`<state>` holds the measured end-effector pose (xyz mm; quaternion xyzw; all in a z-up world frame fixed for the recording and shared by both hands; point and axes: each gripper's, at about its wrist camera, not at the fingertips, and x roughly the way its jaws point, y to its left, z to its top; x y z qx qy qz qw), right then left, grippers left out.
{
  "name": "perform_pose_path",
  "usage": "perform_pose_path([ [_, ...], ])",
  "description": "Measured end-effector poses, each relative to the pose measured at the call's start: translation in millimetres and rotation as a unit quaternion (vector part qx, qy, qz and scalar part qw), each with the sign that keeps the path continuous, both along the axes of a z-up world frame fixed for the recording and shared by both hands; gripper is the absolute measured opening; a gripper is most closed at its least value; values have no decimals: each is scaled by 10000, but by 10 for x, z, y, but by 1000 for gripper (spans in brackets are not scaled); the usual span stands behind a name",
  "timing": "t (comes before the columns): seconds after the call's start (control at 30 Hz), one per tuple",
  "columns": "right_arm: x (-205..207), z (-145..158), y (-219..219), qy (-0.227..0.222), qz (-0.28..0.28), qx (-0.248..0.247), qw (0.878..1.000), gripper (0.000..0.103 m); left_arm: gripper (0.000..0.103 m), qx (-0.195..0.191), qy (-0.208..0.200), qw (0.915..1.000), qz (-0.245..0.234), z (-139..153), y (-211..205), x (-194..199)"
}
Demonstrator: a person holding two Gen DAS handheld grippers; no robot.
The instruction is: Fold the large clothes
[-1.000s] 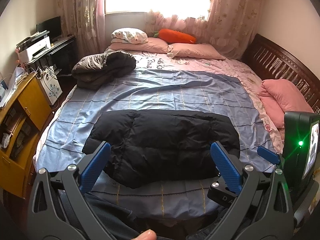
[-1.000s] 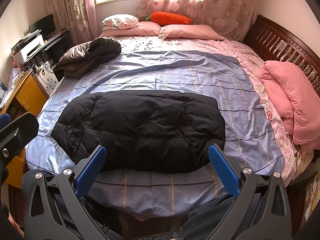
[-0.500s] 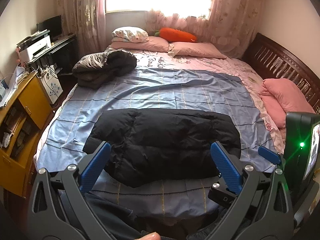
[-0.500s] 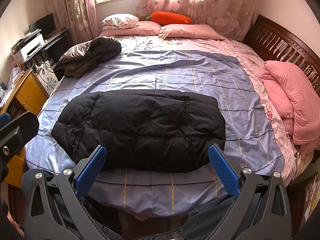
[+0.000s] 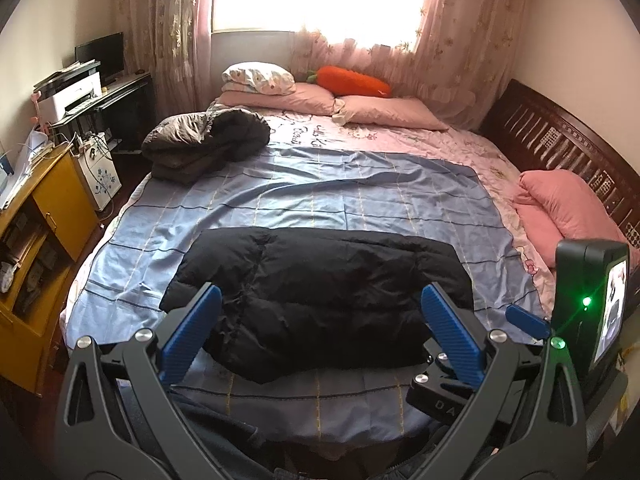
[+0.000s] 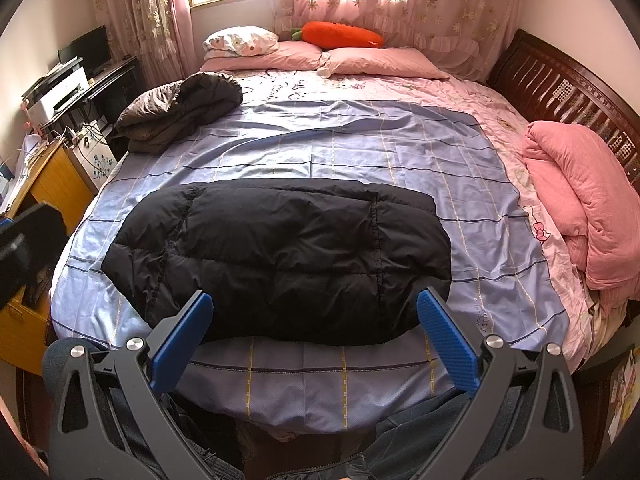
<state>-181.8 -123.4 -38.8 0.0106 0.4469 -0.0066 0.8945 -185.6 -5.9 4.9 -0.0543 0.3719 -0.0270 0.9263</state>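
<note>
A black puffer jacket (image 5: 320, 300) lies folded flat near the foot of the bed on a blue checked sheet (image 5: 340, 200); it also shows in the right wrist view (image 6: 280, 256). My left gripper (image 5: 320, 332) is open and empty, held back over the bed's near edge, apart from the jacket. My right gripper (image 6: 316, 332) is open and empty too, at the same edge. The right gripper's body (image 5: 592, 300) shows at the right of the left wrist view.
A folded grey-brown jacket (image 6: 180, 108) lies at the bed's far left. Pink pillows (image 6: 380, 60) and a carrot plush (image 6: 340, 36) sit at the head. A pink quilt (image 6: 580, 192) lies by the dark wooden bedframe (image 6: 560, 80). A yellow cabinet (image 5: 40, 232) stands left.
Both grippers stay open and nearly still. The left view has tilted slightly, so the jacket sits a little lower in frame.
</note>
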Motion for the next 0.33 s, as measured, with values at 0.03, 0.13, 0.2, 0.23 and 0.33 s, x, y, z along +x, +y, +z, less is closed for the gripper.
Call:
perform_pose_path([
  [0.03,-2,-15,-6,3,11,-4,10000,102,101,-6,9,10000,-17,-1,-3,7],
  [0.13,-17,-54,-5,25,29,-9,10000,102,101,-154,126,9998,-73,-28,11,33],
  [0.2,-15,-76,-17,37,54,-21,10000,102,101,-166,162,9997,-68,-54,12,47],
  [0.23,10,-81,-44,46,78,-26,10000,102,101,-104,148,9998,-44,-64,1,49],
  [0.33,71,-103,-77,85,113,-47,9999,102,101,88,119,9999,-42,-127,-27,100],
])
